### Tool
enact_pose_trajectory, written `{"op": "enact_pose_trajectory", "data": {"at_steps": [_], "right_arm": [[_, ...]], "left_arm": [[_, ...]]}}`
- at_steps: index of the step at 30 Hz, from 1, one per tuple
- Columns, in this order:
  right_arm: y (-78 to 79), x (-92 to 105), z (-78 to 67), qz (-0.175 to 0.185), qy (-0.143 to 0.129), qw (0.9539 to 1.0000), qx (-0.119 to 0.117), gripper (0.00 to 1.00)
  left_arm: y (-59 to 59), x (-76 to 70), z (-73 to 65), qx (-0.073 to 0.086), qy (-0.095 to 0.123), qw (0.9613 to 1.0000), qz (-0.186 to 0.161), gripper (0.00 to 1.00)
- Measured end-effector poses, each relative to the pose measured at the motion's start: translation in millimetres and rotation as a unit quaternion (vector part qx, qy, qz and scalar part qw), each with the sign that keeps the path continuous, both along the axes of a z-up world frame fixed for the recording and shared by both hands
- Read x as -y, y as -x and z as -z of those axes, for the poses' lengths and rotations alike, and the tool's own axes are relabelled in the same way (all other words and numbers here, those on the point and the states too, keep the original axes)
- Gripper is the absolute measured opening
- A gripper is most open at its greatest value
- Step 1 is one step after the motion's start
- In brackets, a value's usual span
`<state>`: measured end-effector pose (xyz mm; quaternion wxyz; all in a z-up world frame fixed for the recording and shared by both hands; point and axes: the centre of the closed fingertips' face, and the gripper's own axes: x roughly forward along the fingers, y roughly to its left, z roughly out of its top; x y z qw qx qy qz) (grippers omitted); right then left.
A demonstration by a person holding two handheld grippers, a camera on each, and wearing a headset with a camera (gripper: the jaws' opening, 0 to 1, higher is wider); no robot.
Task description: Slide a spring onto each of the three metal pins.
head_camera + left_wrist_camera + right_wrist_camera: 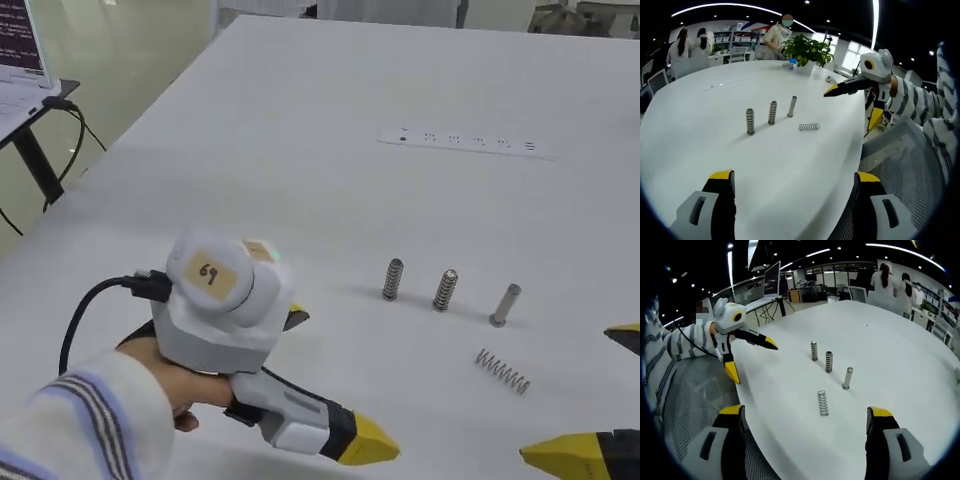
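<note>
Room: I am looking into an open office with ceiling lights. A wide white table [300, 150] carries the work, and people [690, 42] stand at desks in the background.
Pins: three metal pins stand upright in a short row, near one another but apart. In the head view the left pin [393, 279] and the middle pin [445, 289] each wear a spring. The bare pin [505, 305] at the right end has none.
Loose spring: the loose spring [502, 371] lies flat on the table just in front of the bare pin, touching neither it nor a tool.
Left tool: my left tool [330, 380] hangs over the near left part of the table, well apart from the pins. Its yellow-tipped jaws are spread wide and hold nothing, and a striped sleeve [70, 430] shows behind it.
Right tool: my right tool [580, 392] sits at the right edge of the head view, near the loose spring. Its jaws are spread wide too, with nothing between them.
Around: a socket strip [465, 142] lies farther back on the table. A laptop [20, 50] sits on a side stand at the left, and a plant [807, 47] stands at the far end.
</note>
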<state>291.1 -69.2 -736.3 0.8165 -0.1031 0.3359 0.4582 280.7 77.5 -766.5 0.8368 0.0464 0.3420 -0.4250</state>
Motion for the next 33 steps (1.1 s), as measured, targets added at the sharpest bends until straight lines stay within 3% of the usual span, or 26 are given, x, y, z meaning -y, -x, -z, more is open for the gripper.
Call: {"op": "enact_pose_trajectory", "data": {"at_steps": [20, 33], "right_arm": [[4.5, 6.2, 4.6, 0.028, 0.000, 0.9996, -0.007, 0.99], [9.3, 9.5, 3.9, 0.033, -0.001, 0.9994, -0.009, 0.97]], "left_arm": [[-1.6, -3.5, -2.0, -0.003, -0.005, 1.0000, -0.004, 0.94], [-6.7, 6.3, -4.9, -0.004, -0.011, 0.9998, 0.016, 0.91]]}}
